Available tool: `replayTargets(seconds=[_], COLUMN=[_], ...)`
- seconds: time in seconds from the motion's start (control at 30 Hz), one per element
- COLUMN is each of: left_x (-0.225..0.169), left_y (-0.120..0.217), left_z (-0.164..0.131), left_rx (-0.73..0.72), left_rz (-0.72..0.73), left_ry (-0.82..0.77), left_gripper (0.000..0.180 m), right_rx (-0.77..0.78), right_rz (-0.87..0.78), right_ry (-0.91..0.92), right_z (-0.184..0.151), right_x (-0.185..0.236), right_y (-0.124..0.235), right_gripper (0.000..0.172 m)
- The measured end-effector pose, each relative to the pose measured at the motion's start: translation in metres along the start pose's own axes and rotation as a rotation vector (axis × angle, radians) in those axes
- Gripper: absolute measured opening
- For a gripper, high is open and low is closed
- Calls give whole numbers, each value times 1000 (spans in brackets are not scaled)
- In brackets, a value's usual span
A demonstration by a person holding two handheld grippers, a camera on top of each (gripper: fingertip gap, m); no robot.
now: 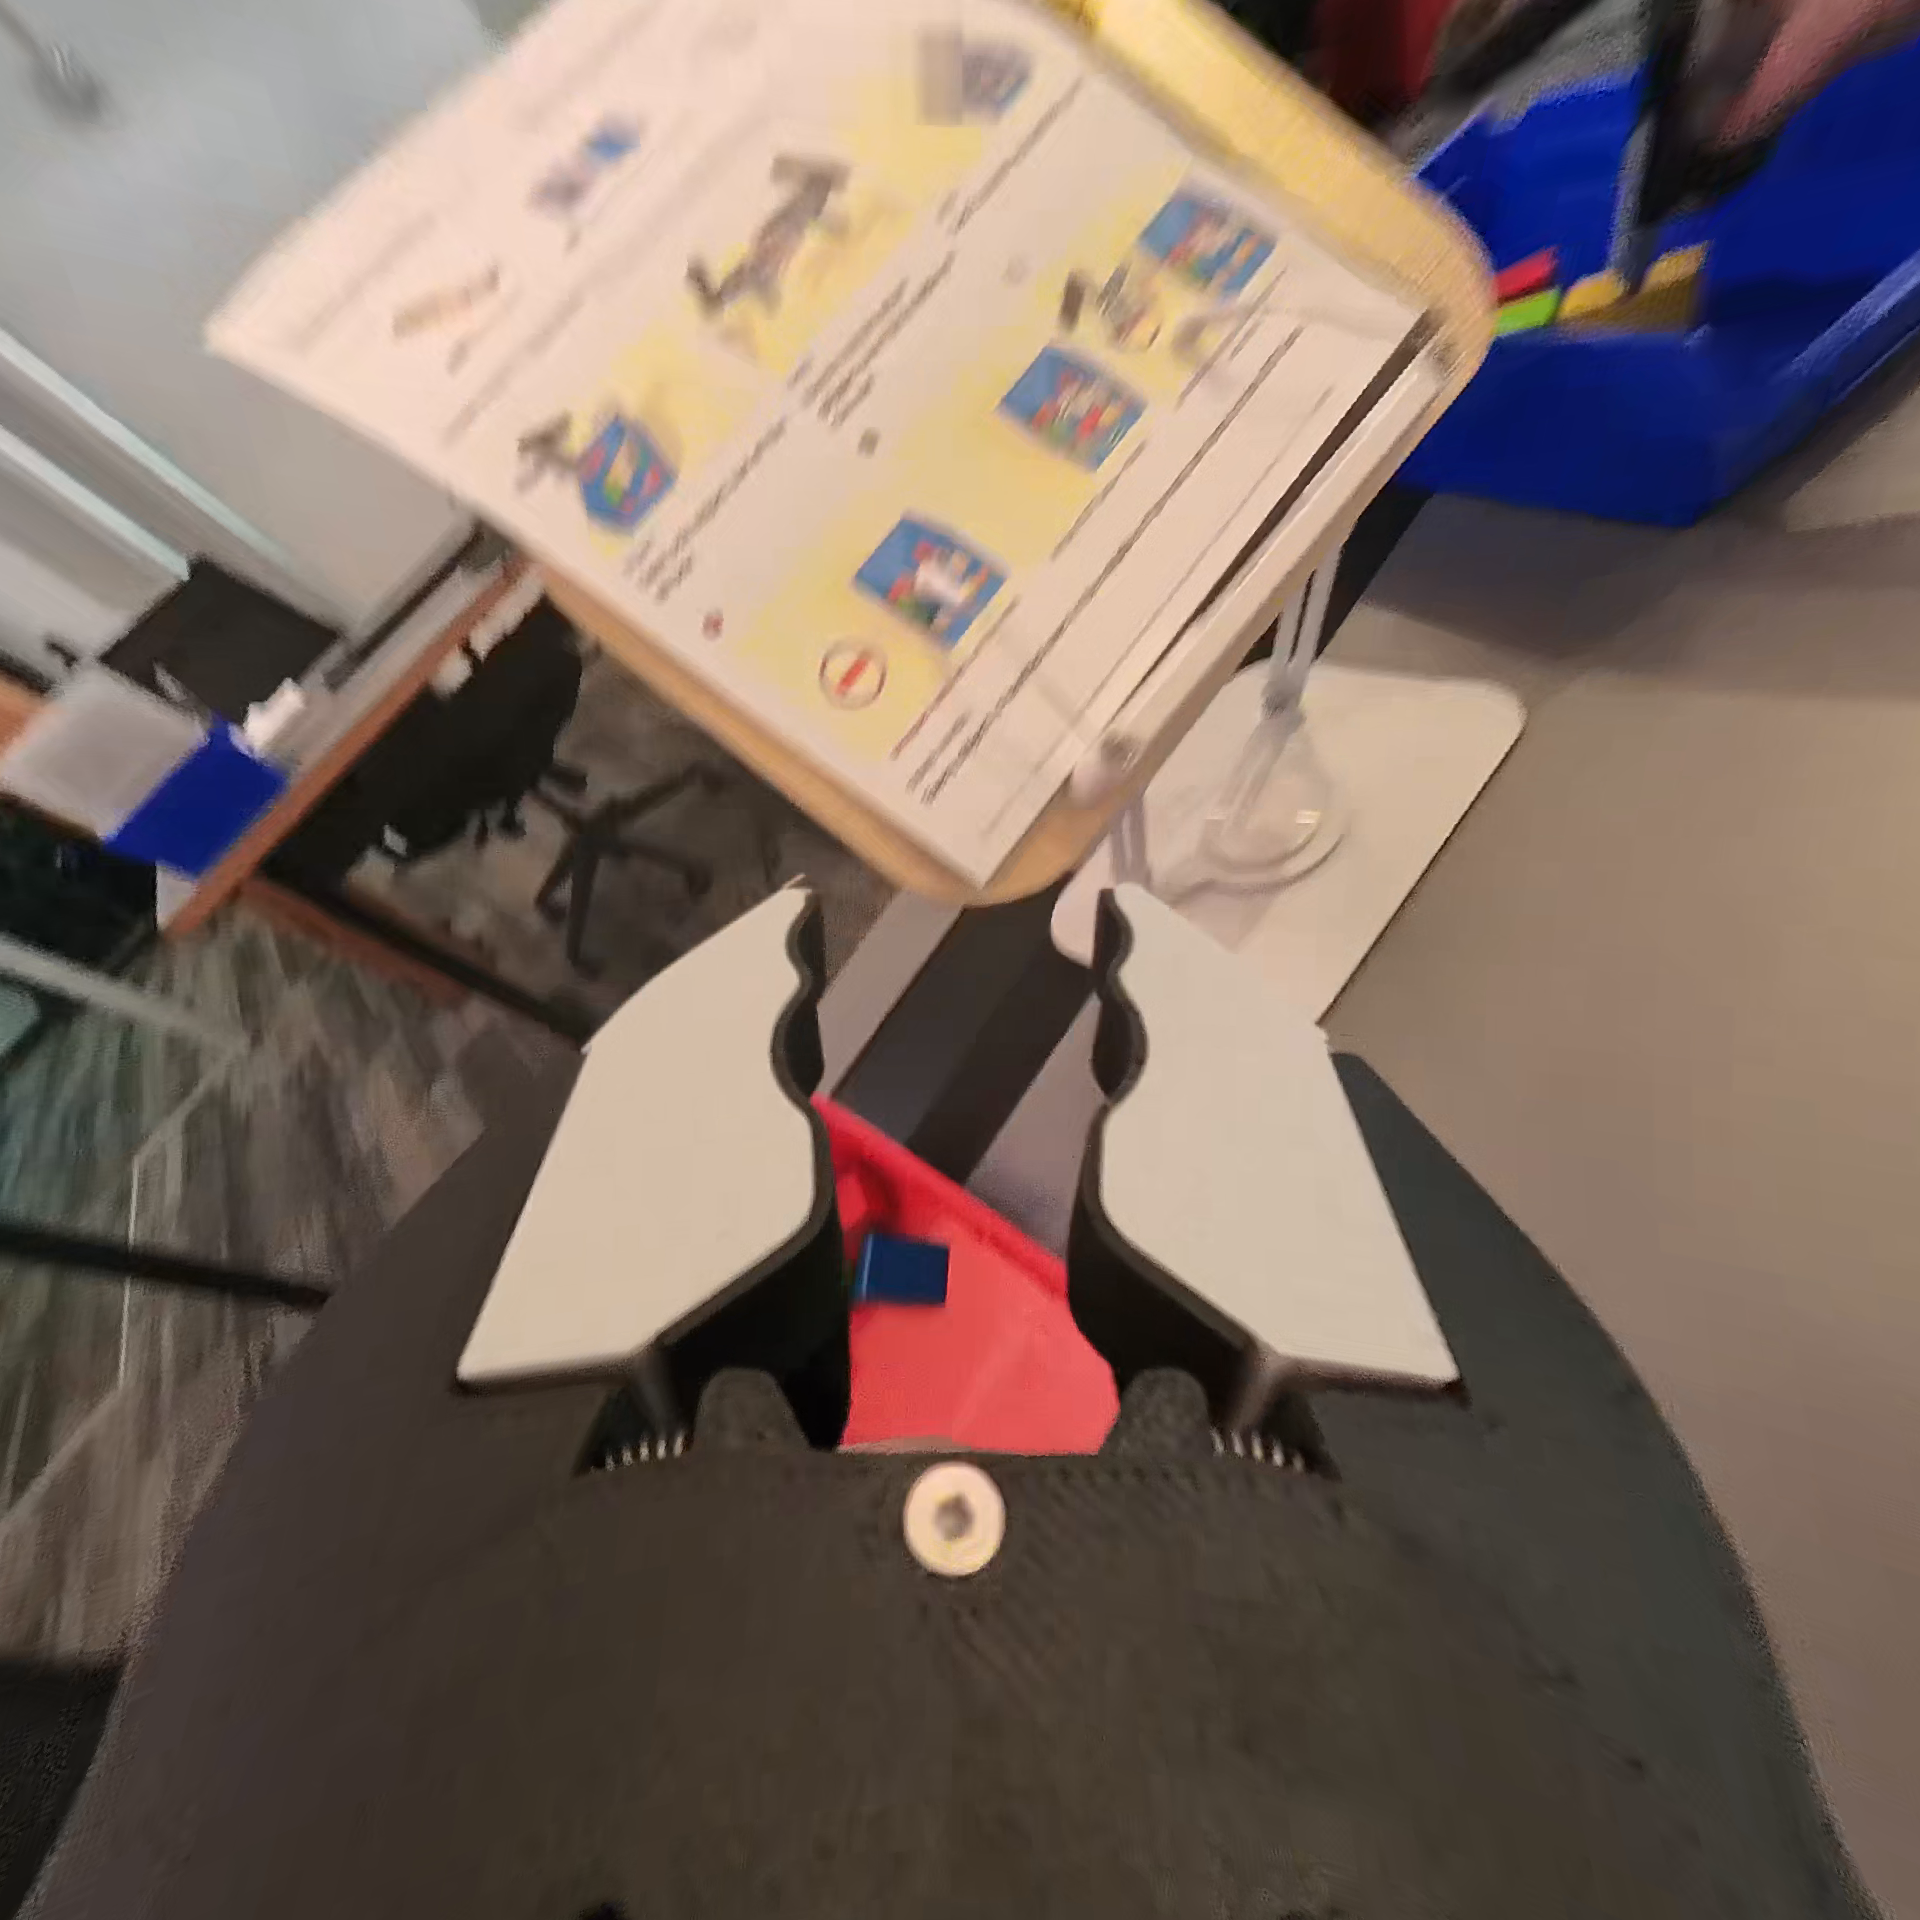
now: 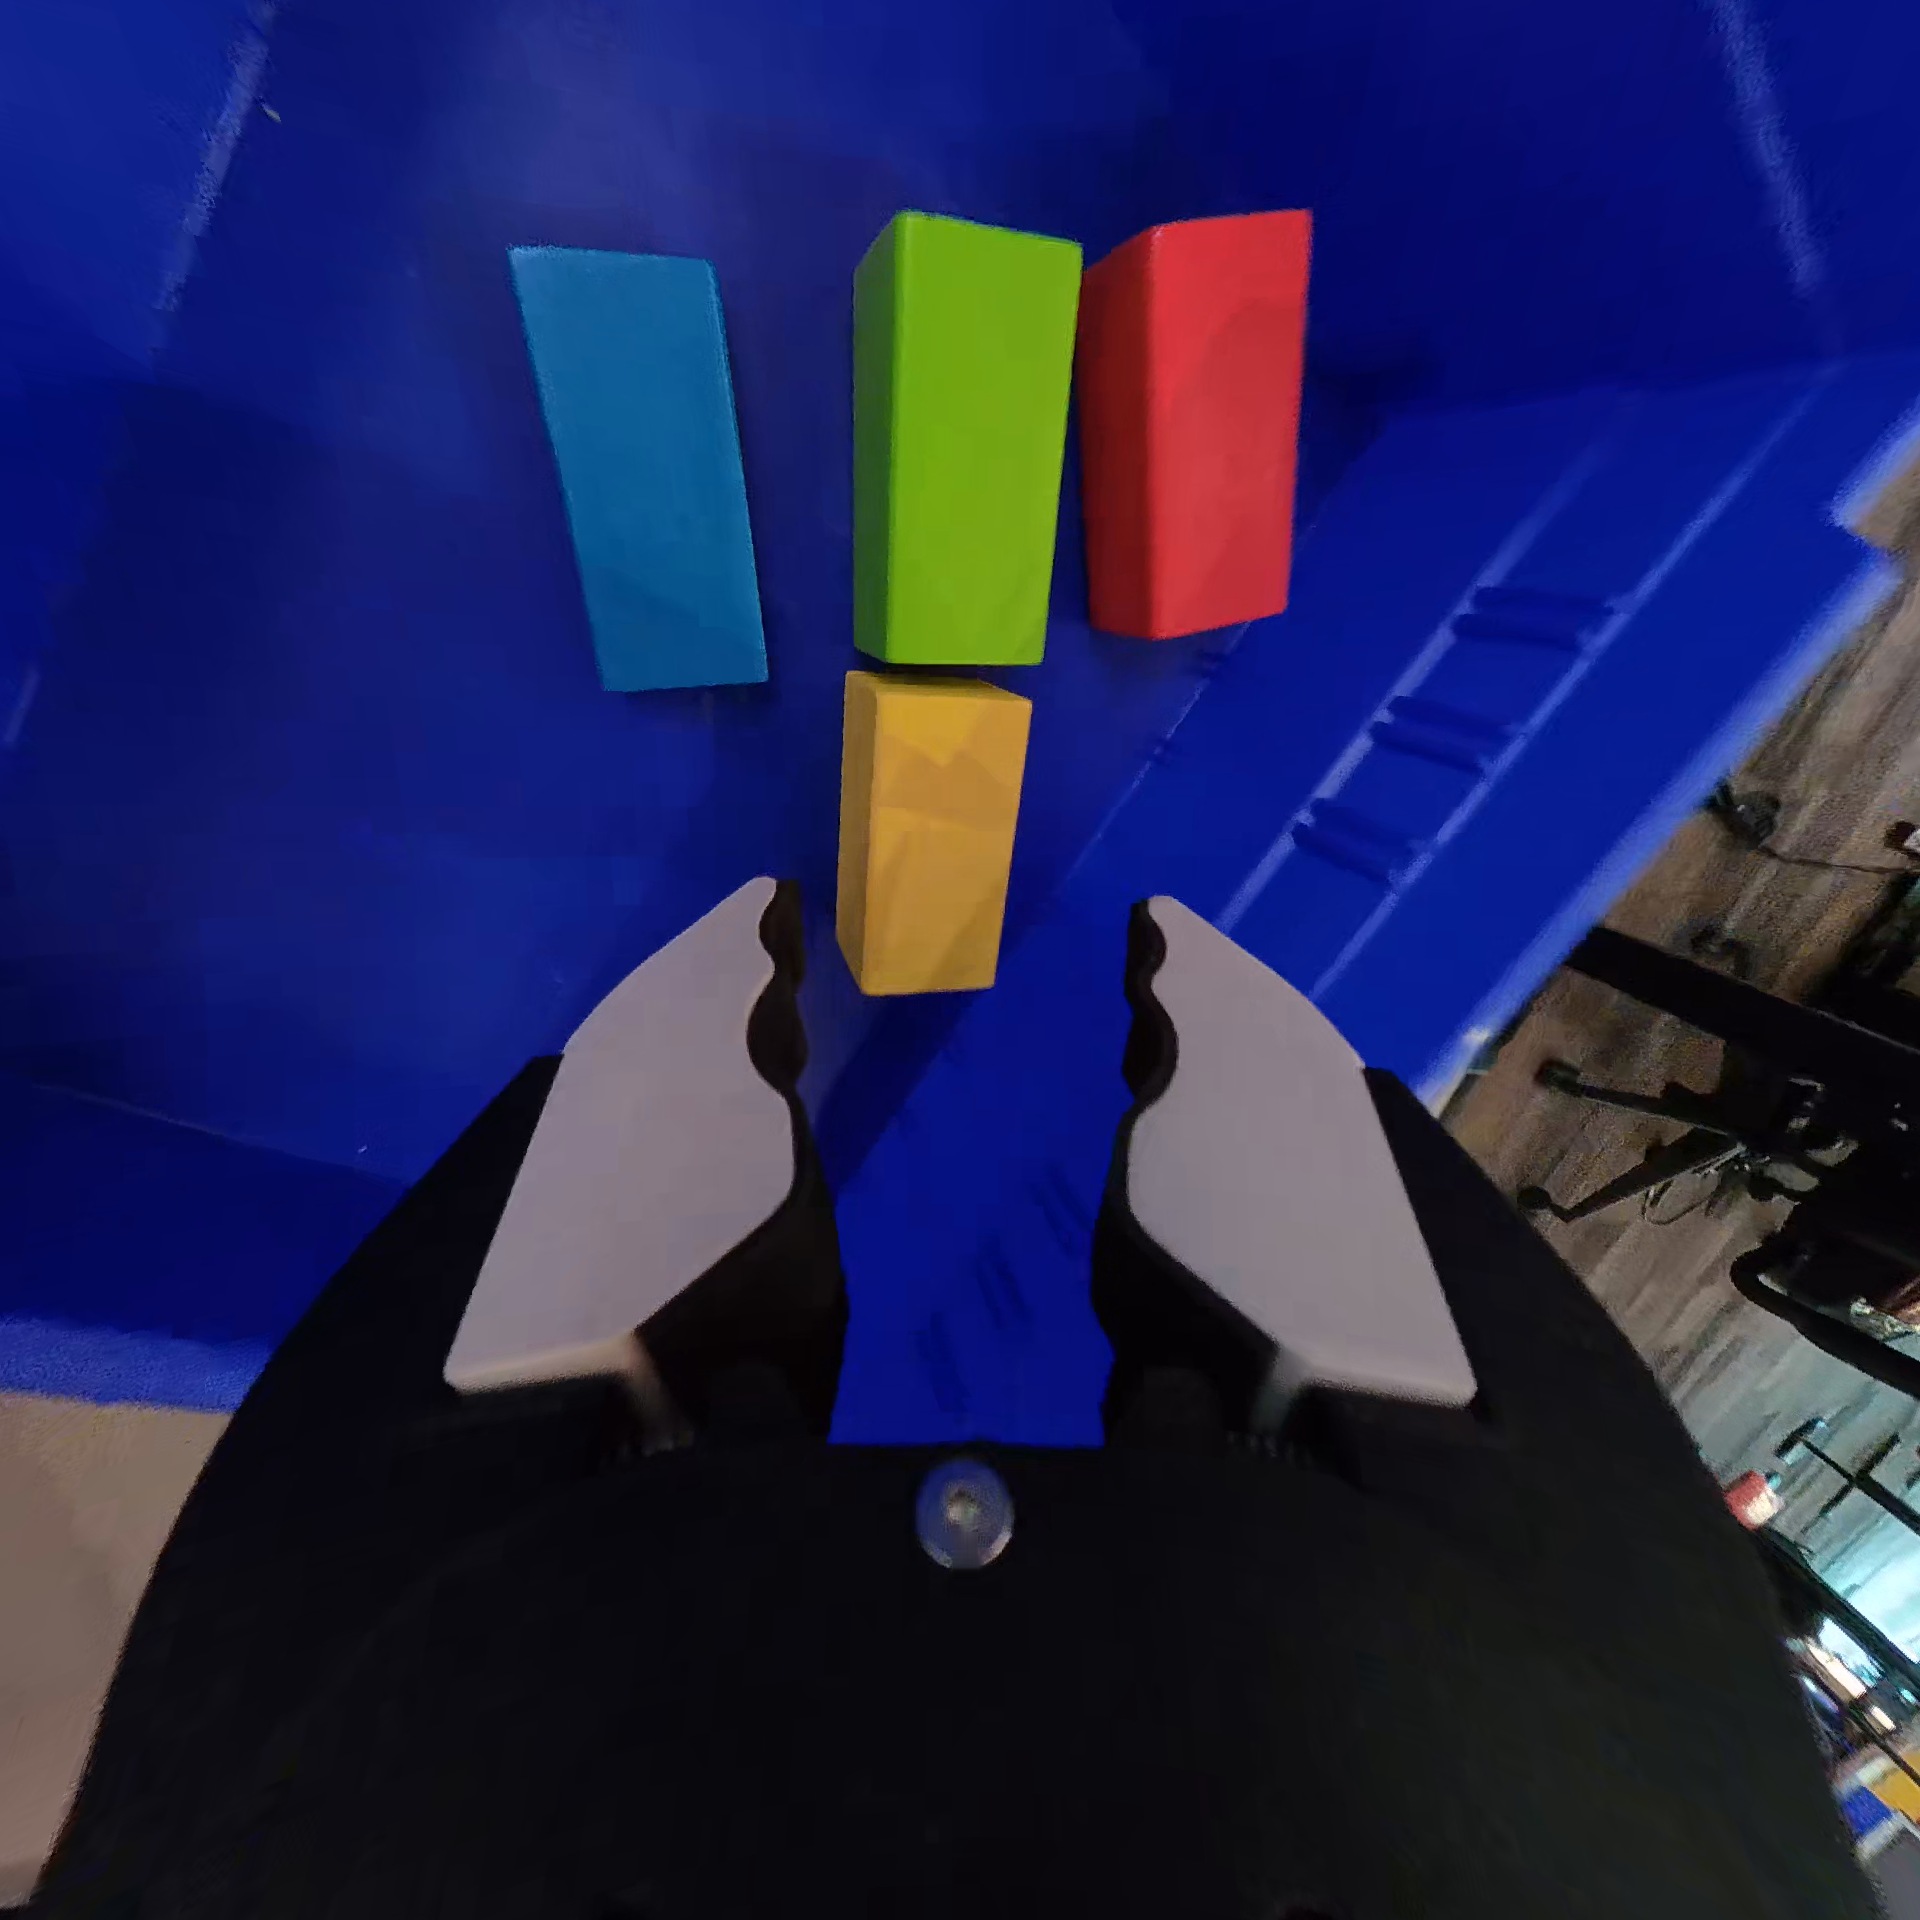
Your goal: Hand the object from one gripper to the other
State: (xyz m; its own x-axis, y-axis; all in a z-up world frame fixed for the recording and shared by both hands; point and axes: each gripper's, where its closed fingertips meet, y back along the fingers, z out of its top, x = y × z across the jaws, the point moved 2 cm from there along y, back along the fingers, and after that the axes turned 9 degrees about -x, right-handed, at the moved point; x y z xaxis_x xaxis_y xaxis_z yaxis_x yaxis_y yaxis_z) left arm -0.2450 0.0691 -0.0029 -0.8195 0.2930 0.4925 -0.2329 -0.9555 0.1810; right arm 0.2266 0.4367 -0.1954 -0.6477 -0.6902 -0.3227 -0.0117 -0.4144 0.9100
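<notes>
Left wrist view: blurred instruction sheet (image 1: 831,395)

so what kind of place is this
Probably an office or lab workspace: a grey table with an instruction sheet on a stand, a blue bin of coloured blocks, and an office chair on carpet.

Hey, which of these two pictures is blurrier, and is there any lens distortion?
Left wrist view: motion blur smears the instruction sheet and floor. Right wrist view: sharper, the yellow block is crisp; wide-angle bending curves the blue bin walls.
</notes>
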Motion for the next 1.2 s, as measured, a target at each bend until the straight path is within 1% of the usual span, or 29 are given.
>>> replayTargets(seconds=[0.1, 0.2, 0.27, 0.3, 0.33, 0.4, 0.5, 0.53, 0.6, 0.67, 0.73, 0.8, 0.87, 0.93, 1.0, 1.07, 1.2], left_x=[22, 39, 53, 58, 62, 67, 80, 82, 85, 84, 82, 83, 82, 84, 82, 79, 64], left_y=[4, 13, 17, 17, 16, 9, 3, 2, -2, -7, -8, -7, -4, -3, -3, -2, 1], left_z=[-46, -108, -143, -161, -176, -202, -242, -251, -266, -279, -294, -308, -318, -323, -325, -325, -316], left_rx=[169, 389, 482, 544, 598, 688, 862, 901, 960, 1011, 1105, 1199, 1273, 1315, 1324, 1320, 1285], left_rz=[61, 105, 140, 134, 110, 18, -98, -145, -218, -277, -321, -326, -335, -319, -334, -346, -381], left_ry=[55, 107, 174, 187, 173, 129, 46, 20, -10, 1, 12, 13, 40, 81, 84, 69, 81], left_gripper=[56, 63, 61, 63, 65, 70, 82, 84, 85, 84, 82, 83, 88, 89, 87, 90, 80], right_rx=[-113, -232, -309, -351, -395, -466, -530, -546, -574, -582, -595, -593, -591, -592, -600, -602, -599], right_rz=[-14, -6, 13, 26, 40, 71, 115, 131, 156, 166, 181, 189, 200, 205, 215, 224, 233], right_ry=[-24, -34, -27, -23, -11, 22, 77, 95, 140, 169, 190, 203, 208, 211, 213, 213, 207], right_z=[8, 13, 16, 18, 21, 28, 37, 41, 48, 52, 55, 54, 54, 54, 56, 55, 54], right_x=[3, 14, 28, 37, 48, 71, 103, 112, 128, 139, 148, 153, 156, 157, 159, 159, 158], right_y=[33, 72, 98, 110, 122, 141, 159, 163, 170, 174, 175, 174, 173, 172, 172, 172, 170], right_gripper=[59, 58, 57, 56, 55, 53, 52, 52, 51, 51, 51, 50, 50, 51, 51, 51, 51])
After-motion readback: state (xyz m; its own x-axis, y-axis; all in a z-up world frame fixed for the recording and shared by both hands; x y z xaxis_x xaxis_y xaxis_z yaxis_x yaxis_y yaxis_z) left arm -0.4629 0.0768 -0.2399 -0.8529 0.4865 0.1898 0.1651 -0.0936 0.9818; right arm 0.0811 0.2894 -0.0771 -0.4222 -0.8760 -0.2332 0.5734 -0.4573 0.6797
